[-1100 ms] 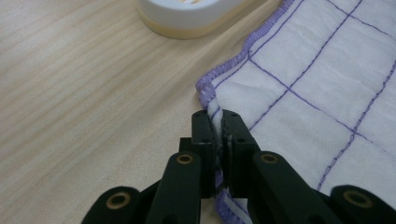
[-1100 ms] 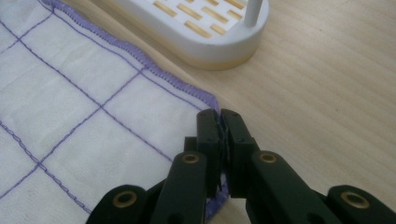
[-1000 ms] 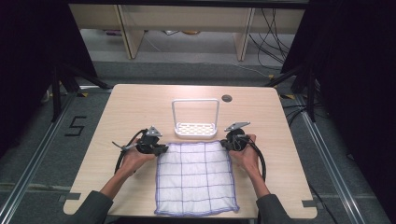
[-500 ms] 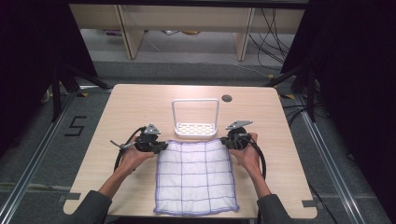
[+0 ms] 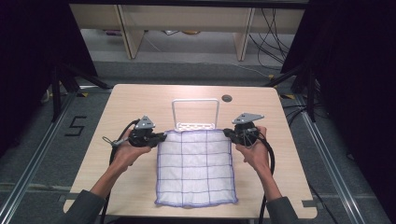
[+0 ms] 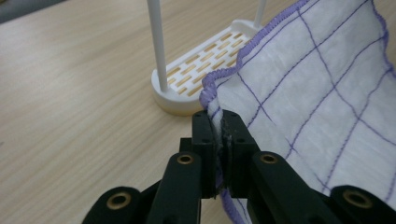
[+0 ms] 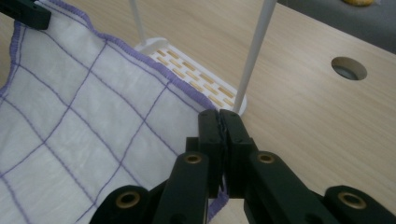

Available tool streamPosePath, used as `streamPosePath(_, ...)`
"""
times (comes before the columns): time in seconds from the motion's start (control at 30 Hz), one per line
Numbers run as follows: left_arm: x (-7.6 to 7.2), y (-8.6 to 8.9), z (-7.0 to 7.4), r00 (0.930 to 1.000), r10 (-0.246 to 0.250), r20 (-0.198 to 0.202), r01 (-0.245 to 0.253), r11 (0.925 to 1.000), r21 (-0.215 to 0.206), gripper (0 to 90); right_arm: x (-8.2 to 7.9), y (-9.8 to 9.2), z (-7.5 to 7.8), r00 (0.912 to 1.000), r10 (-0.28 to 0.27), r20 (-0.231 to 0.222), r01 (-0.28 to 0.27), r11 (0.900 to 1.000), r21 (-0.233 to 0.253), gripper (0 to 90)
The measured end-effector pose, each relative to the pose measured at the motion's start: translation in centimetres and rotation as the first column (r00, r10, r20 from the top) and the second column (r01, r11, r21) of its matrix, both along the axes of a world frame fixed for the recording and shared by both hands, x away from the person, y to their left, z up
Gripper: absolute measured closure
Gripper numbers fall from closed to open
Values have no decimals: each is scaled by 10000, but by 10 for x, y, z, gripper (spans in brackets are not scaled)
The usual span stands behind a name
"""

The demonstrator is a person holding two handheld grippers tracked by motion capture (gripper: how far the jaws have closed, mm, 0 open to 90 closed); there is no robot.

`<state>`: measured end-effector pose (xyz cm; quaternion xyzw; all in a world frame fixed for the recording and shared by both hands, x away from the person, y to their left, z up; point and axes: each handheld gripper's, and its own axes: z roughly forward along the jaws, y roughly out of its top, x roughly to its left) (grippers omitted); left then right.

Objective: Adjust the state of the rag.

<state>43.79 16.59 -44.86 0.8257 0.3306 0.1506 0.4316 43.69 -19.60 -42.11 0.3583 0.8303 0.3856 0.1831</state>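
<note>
High view shows the whole cloth (image 5: 195, 168); gripper views show each claw pinching a corner.

A: Where does the high view sit?
B: Above the desk's (image 5: 140, 100) near edge, facing forward and down.
A: And the gripper views?
B: Low, close, both facing the white rack (image 6: 201, 56) (image 7: 187, 63).
</note>
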Motion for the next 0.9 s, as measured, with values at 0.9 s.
streamPosePath(0.9, -129, 8, -26, 9798, -1998, -43, 1996, 9776, 662, 842, -127, -23, -24, 9918, 1267, -163, -1268, 9919, -66, 886)
